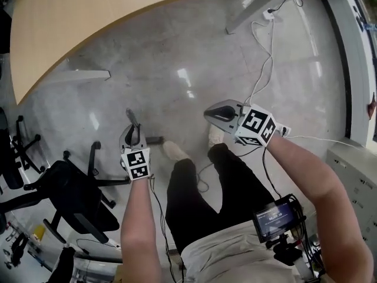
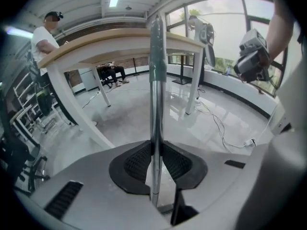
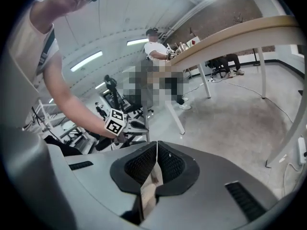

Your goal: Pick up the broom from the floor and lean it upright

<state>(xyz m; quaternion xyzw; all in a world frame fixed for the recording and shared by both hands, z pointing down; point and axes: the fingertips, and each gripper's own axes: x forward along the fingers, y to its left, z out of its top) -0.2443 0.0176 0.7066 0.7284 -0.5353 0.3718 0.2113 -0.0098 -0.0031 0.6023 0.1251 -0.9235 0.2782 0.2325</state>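
The left tongs (image 2: 156, 150) are clamped on the broom handle (image 2: 156, 80), a silvery pole that stands close to upright between the pads and rises past them. The right tongs (image 3: 157, 150) are to their right, clear of the handle. Their jaws are closed together with nothing between them. Under both tongs lies the glossy grey floor (image 1: 194, 58). A black office chair (image 1: 70, 193) sits left of the left tongs. Beyond the tongs stands a wooden-topped bench (image 1: 118, 16), and a white cable (image 1: 265, 63) trails beyond the right tongs.
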